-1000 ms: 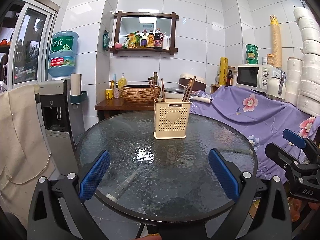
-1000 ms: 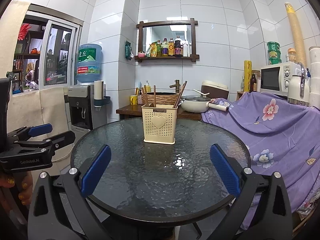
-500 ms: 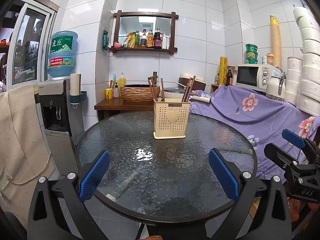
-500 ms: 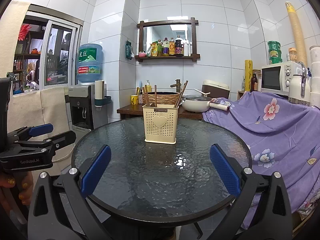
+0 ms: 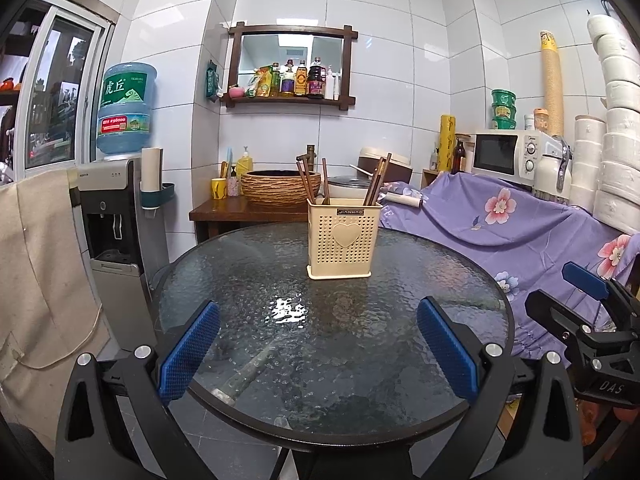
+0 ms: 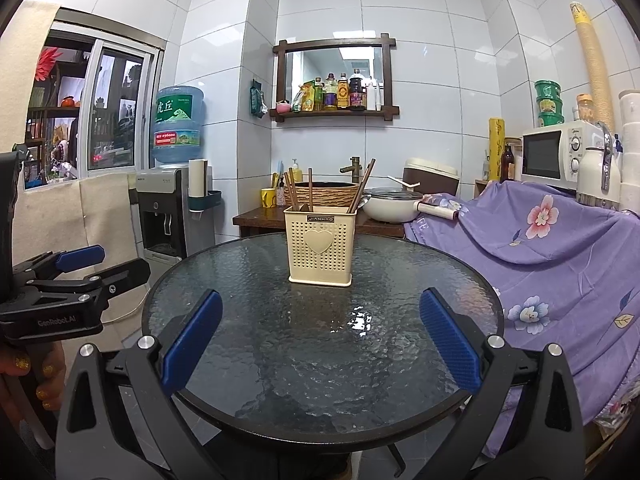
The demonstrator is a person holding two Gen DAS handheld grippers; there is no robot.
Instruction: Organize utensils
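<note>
Cream holder: perforated plastic utensil caddy (image 5: 343, 239) upright, far-centre on round textured-glass table (image 5: 280, 380).
Contents: dark wooden chopsticks (image 5: 375, 181) leaning inside.
Left gripper (image 5: 320, 354): released, empty, at near rim.
Right gripper (image 6: 320, 346): released, empty.
Handling (judged): sticks light, stiff, smooth; pinch upper shafts. Caddy light, may tip.

The room is walled in large white glossy tiles (image 5: 400, 40), on which a dark wooden framed shelf (image 5: 291, 98) lined with bottles is hung. A round textured glass table (image 5: 248, 264) is set in the middle, with a water dispenser (image 5: 116, 216) and a window (image 5: 56, 92) at the left. A purple floral cloth (image 6: 560, 248) is draped at the right, below a white microwave (image 6: 556, 154).
</note>
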